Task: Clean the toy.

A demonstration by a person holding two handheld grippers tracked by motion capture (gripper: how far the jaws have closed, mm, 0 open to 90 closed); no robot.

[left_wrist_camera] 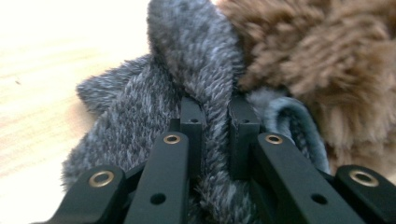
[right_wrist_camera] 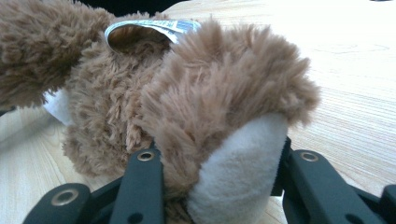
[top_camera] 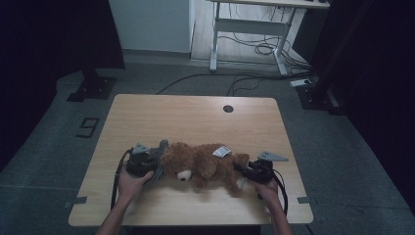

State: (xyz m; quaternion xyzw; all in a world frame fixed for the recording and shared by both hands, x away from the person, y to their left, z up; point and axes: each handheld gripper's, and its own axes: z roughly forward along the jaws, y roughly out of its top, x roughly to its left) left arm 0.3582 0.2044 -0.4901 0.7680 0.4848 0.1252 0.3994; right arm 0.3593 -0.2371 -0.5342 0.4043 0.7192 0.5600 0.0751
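Lying: brown teddy bear (top_camera: 205,164) is lying on the wooden table (top_camera: 161,117).
Left gripper (left_wrist_camera: 215,119): is pinching grey fuzzy fabric (left_wrist_camera: 140,107) beside the bear's head.
Right gripper (right_wrist_camera: 219,158): is clamping the bear's foot (right_wrist_camera: 238,172).

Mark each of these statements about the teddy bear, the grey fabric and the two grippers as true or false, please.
1. The left gripper pinches a fold of the grey fuzzy fabric. True.
2. The teddy bear stands upright on the table. False: it lies on its side across the table, between the two grippers.
3. The right gripper is closed around a foot of the bear with a pale sole. True.
4. The grey fabric is at the bear's feet. False: it is at the head end, next to the left gripper.
5. A white tag shows on the bear's body. True.
6. The bear is blue. False: it is brown.
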